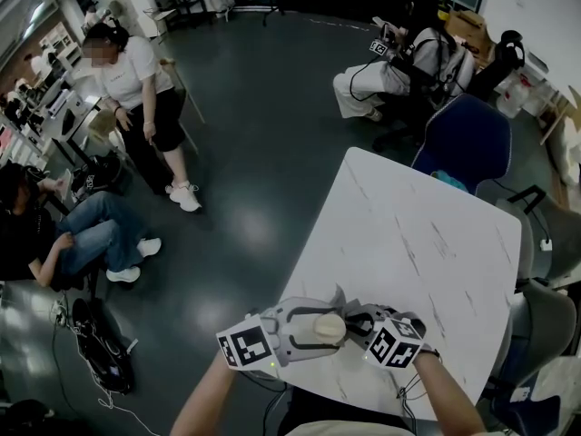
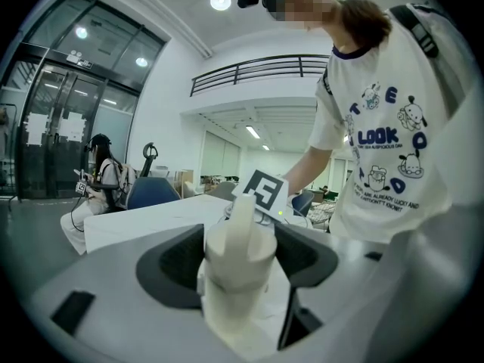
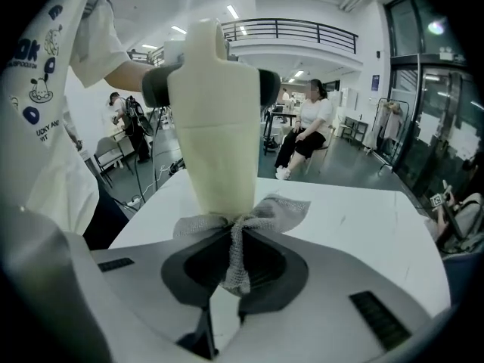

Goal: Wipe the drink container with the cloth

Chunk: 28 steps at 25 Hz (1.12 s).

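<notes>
Over table (image 1: 408, 243), container (image 3: 215, 127) gripped; cloth (image 3: 276, 210) seemingly touching it.

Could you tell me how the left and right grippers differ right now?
The left gripper clamps the cream plastic drink container; the right gripper pinches the grey mesh cloth. Left fingers sit wide around it; right fingers nearly meet. Both are shut, above the white table.
</notes>
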Tool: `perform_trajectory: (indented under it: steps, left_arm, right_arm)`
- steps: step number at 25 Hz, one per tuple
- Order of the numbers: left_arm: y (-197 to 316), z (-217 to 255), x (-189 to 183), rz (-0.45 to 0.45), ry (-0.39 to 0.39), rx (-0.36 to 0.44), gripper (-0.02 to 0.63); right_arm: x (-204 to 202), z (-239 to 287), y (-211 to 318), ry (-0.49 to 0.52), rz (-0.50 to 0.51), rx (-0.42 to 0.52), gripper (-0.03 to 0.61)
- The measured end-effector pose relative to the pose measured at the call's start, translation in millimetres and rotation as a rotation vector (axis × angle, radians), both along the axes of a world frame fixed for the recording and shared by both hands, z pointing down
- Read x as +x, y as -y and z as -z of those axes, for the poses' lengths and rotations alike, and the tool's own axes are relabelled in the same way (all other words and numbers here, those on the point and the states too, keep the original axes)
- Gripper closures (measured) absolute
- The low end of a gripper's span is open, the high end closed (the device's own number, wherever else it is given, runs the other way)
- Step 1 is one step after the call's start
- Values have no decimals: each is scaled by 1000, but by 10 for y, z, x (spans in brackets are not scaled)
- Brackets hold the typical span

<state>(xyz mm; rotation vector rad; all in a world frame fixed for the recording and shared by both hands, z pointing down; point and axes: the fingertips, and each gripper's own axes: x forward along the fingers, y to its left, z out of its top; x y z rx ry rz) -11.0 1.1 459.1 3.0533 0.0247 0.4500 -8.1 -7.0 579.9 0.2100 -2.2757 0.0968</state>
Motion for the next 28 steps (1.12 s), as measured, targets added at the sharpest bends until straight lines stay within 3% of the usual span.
perform_trajectory:
  steps: [6,11,18,24,28]
  left_arm:
    - [1,-24,8,51,15,6,321]
    - [9,-40,0,144,31,-8,321]
    - [65,21,-63,380,44,22,321]
    - [67,32,-147,611,43,6,321]
    - [59,14,-141,716,23,-8,321]
  right_arm:
    - [1,-171,-42,-23,-16,-27,535]
    - [12,-232,-59,-34,-20,-33,535]
    - [8,-266,-62,-37,-37,-32,535]
    - [0,-253,-60,-41,-42,-27,535]
    - [3,-249,-64,-40,-49,-25,535]
